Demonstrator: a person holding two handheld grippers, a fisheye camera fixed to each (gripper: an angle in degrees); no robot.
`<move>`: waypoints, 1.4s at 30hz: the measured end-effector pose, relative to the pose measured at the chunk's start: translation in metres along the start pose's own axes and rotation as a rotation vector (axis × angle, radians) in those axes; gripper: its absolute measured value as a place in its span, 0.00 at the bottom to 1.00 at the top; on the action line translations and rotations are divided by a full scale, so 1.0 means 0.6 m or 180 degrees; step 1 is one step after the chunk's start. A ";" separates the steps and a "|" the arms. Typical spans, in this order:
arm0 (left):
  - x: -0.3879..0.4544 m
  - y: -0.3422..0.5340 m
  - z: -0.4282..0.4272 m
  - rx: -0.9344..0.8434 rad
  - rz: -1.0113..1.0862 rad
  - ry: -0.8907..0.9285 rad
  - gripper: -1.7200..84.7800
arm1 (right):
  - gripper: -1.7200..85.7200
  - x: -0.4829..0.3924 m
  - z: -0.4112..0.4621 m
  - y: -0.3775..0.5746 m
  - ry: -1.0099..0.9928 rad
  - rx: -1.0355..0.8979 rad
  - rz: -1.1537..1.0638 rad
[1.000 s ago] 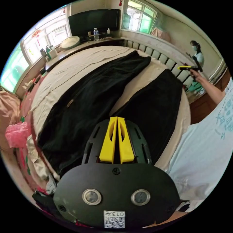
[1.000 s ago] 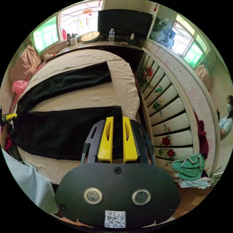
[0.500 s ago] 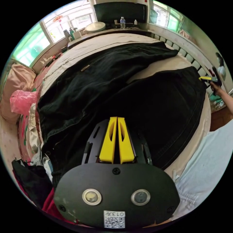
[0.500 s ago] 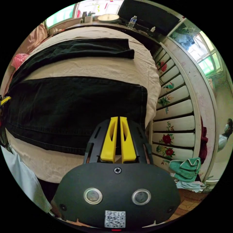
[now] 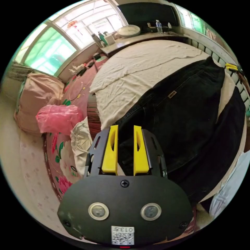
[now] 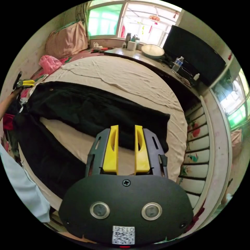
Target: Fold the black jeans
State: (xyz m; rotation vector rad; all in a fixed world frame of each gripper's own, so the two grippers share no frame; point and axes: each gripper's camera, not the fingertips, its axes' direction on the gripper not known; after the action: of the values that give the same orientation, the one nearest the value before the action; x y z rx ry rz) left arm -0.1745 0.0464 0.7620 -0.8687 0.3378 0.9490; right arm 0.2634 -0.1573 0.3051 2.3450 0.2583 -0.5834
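Bed [image 6: 125, 75], beige sheet, far side cut off by the lens rim. One pair of black jeans [image 6: 86, 109] lies flat on it, two legs apart; the near leg's lower end is hidden behind the right gripper [image 6: 126, 127]. Left gripper [image 5: 125, 127] sits over the waist end. Both grippers: jaws parted, gripping nothing. One pink bag [image 5: 58, 118] beside the bed.

Daylight pours through wide green-tinted windows [image 6: 104, 23] onto a bed covered by a wrinkled beige sheet [image 6: 125, 78]. A pink pillow [image 6: 66, 39] leans in the corner beside a pink plastic bag [image 5: 58, 117]. A dark television [image 6: 194, 56] stands on a long desk [image 6: 145, 58] holding a round basin [image 6: 152, 50] and a water bottle [image 6: 177, 63]. A white footboard [image 6: 203, 145] shows painted flowers.
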 end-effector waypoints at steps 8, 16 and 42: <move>-0.009 -0.107 0.128 -0.0669 0.1080 0.0016 0.17 | 0.12 -0.073 0.196 -0.221 0.0005 -0.0635 -0.1260; -0.034 -0.133 0.163 -0.0771 0.1354 0.0287 0.19 | 0.12 -0.066 0.320 -0.267 -0.0183 -0.1138 -0.1493; 0.032 0.013 0.047 -0.0353 0.1187 0.0186 0.03 | 0.02 -0.196 0.209 -0.179 0.0512 -0.0615 -0.1534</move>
State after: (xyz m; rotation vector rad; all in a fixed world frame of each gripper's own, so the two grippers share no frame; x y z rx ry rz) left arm -0.1729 0.0814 0.7644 -0.9543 0.5129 1.2983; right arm 0.0813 -0.1658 0.2160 2.1453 0.9287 -0.5627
